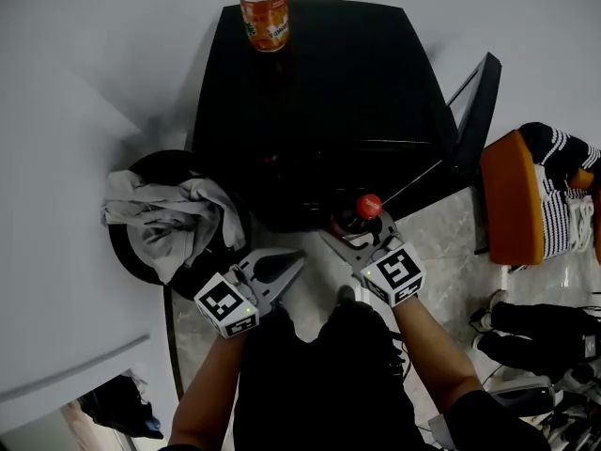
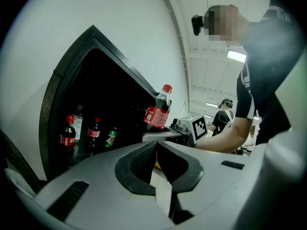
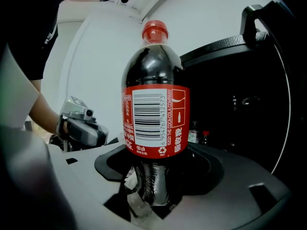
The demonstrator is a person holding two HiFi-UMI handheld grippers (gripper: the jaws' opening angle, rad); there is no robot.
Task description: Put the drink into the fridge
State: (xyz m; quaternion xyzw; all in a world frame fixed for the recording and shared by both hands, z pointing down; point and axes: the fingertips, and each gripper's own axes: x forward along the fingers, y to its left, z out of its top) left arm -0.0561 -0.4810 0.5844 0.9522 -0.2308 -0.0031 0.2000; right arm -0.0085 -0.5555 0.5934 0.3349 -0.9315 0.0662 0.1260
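**While the right tool (image 1: 359, 238) grips the cola bottle (image 1: 366, 207), the fridge (image 1: 319, 92) stands open**

Since the jaws pinch the bottle low, beneath its red label, the load is top-heavy. I judge it best carried in upright and slowly, set on a free patch of shelf, and released only once it stands firm. The left tool (image 1: 293, 261) hangs alongside with its jaws closed on nothing; it could steady the door (image 1: 474, 111) if needed.

The right gripper view gives the grip itself, close up. The head view alone shows the layout: both tools are just before the fridge opening, the door is open to the right, and an orange can (image 1: 265, 17) sits farther off on the fridge top. Only the left gripper view looks well into the dark cabinet, where several small bottles (image 2: 94, 132) stand at the left. Bare shelf beside them looks the likely spot.
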